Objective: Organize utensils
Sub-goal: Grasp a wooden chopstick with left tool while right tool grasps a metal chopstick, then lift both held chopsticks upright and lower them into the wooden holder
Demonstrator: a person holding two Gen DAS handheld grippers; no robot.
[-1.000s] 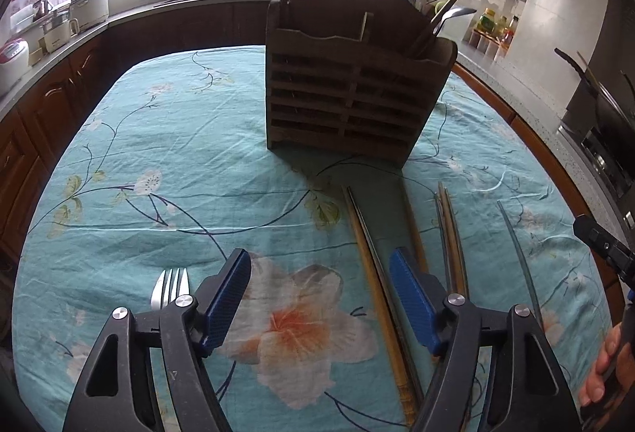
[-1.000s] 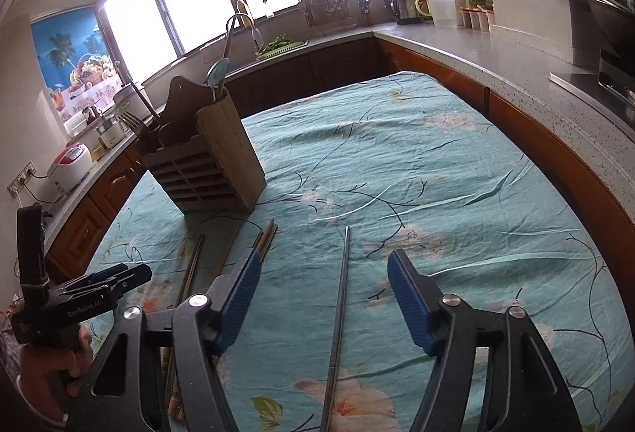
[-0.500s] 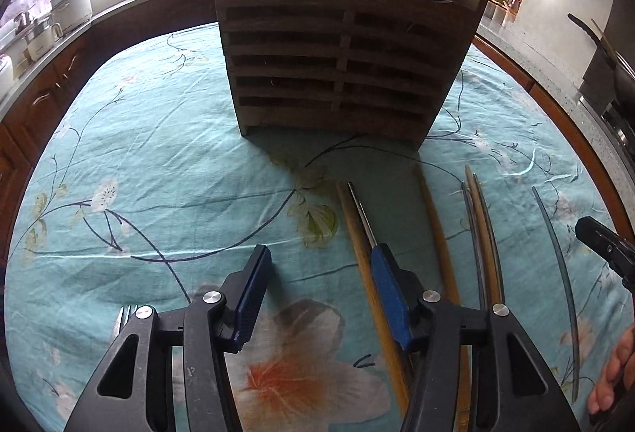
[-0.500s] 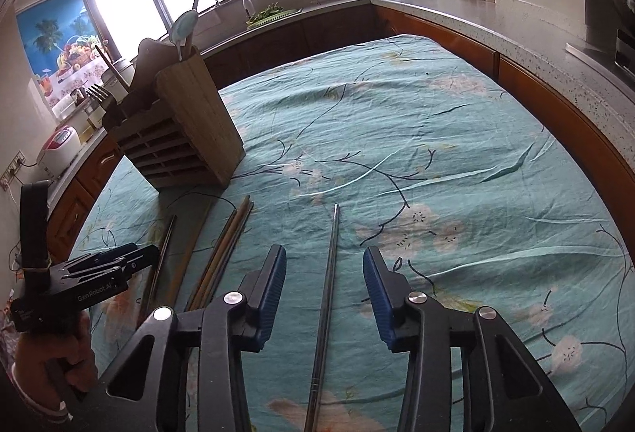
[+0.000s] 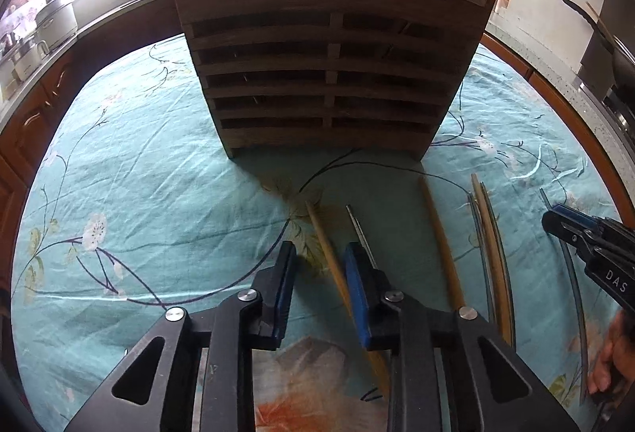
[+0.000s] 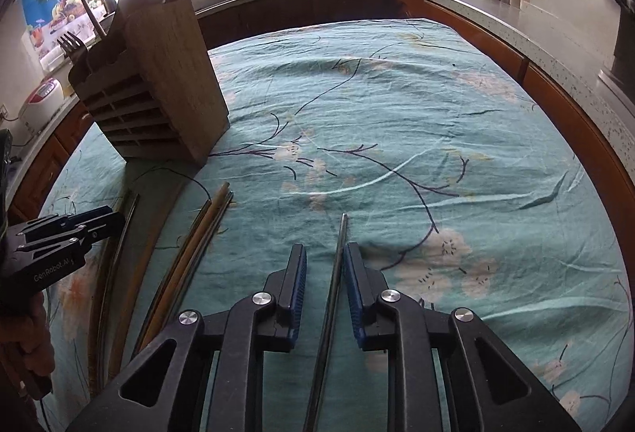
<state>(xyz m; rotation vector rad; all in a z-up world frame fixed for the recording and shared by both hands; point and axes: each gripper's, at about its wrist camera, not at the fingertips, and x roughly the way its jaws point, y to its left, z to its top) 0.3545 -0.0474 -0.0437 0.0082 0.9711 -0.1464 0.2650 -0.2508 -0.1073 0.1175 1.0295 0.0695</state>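
Teal cloth: a floral tablecloth (image 5: 131, 170) covers the surface.
Holder: a dark slatted wooden utensil holder (image 5: 329, 75) stands upright at the far centre, with handles rising from its top slots.
Left tool: the black left tool with blue pads (image 5: 320, 253) points down at the cloth, near centre. Its jaws are closing, a gap remains, and a tan wooden chopstick (image 5: 331, 261) lies between them beside the right pad; whether the pad touches it cannot be told.
Steel chopstick: a thin steel chopstick (image 5: 359, 229) lies just right of the wooden one, passing under the right finger.
Right tool: the black right tool with blue pads (image 6: 324, 253) is closing around a grey metal chopstick (image 6: 337, 265) that lies on the cloth close against the right pad; the left pad stands clear.
Loose utensils: a bundle of wooden and metal chopsticks (image 6: 202, 233) lies between the two tools.
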